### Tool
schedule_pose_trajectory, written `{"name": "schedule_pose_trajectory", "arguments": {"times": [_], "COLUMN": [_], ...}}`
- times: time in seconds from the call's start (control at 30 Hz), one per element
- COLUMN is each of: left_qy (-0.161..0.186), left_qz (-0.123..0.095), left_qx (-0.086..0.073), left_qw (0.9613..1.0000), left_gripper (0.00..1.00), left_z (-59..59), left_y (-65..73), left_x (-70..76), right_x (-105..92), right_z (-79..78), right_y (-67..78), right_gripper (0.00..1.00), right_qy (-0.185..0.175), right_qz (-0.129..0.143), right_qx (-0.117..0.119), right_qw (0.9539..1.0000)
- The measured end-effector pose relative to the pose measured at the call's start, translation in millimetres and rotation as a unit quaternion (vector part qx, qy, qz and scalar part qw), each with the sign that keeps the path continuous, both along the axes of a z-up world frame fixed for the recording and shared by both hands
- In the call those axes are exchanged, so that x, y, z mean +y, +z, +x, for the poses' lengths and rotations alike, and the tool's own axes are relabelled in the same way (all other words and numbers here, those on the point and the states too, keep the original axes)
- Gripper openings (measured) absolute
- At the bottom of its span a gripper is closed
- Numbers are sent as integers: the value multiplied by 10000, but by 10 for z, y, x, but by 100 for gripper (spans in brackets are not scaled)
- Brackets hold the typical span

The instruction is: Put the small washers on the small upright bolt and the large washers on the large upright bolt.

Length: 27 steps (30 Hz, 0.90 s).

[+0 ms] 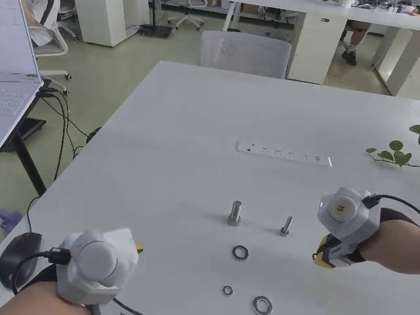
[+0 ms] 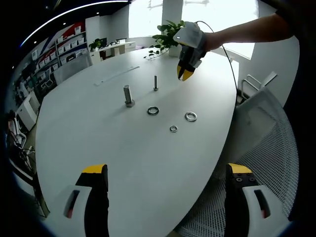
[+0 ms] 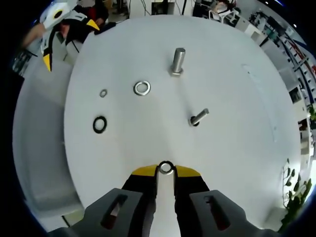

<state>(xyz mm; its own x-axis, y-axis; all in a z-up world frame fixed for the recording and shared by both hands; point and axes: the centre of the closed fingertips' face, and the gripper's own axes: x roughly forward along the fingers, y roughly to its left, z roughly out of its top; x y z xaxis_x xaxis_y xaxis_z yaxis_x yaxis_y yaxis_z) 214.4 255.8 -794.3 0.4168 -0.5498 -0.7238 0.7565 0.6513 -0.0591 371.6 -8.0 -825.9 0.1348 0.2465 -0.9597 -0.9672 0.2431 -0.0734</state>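
My right gripper [image 3: 166, 171] is shut on a small washer [image 3: 166, 163], held above the white table [image 1: 170, 164] to the right of the small upright bolt [image 1: 286, 226]. The large upright bolt [image 1: 234, 213] stands left of it. Three washers lie flat in front of the bolts: a large one [image 1: 240, 252], a small one [image 1: 227, 290] and another large one [image 1: 262, 305]. My left gripper [image 2: 167, 172] is open with nothing between its fingers, at the table's near left corner, well away from the washers. The right gripper [image 2: 185, 74] hovers past the small bolt [image 2: 155, 83].
A white power strip [image 1: 283, 153] lies beyond the bolts. A plant [image 1: 396, 153] reaches in at the right edge. A grey chair [image 1: 244, 54] stands at the far end. A laptop [image 1: 14, 72] and cables sit on the desk to the left.
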Motion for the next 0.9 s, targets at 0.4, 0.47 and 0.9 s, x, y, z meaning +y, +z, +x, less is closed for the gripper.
{"name": "schedule_pose_trajectory", "arguments": {"times": [0.4,0.47,0.9], "left_qy": [-75,-68,62], "left_qz": [-65,-71,-69], "left_qx": [-63,-51,-52], "left_qw": [9999,9999,9999], "left_gripper": [97,97,94], "left_z": [42,51,71], "left_y": [39,29,48], "left_x": [-43,-41,31], "right_x": [103,150,442], "right_z": [450,502,656], "right_y": [217,250,188], "right_gripper": [13,13,13], "right_qy": [-118,-137,83], "right_qz": [71,126,102], "right_qx": [-131,-148,-208], "right_qw": [9998,9997,9997]}}
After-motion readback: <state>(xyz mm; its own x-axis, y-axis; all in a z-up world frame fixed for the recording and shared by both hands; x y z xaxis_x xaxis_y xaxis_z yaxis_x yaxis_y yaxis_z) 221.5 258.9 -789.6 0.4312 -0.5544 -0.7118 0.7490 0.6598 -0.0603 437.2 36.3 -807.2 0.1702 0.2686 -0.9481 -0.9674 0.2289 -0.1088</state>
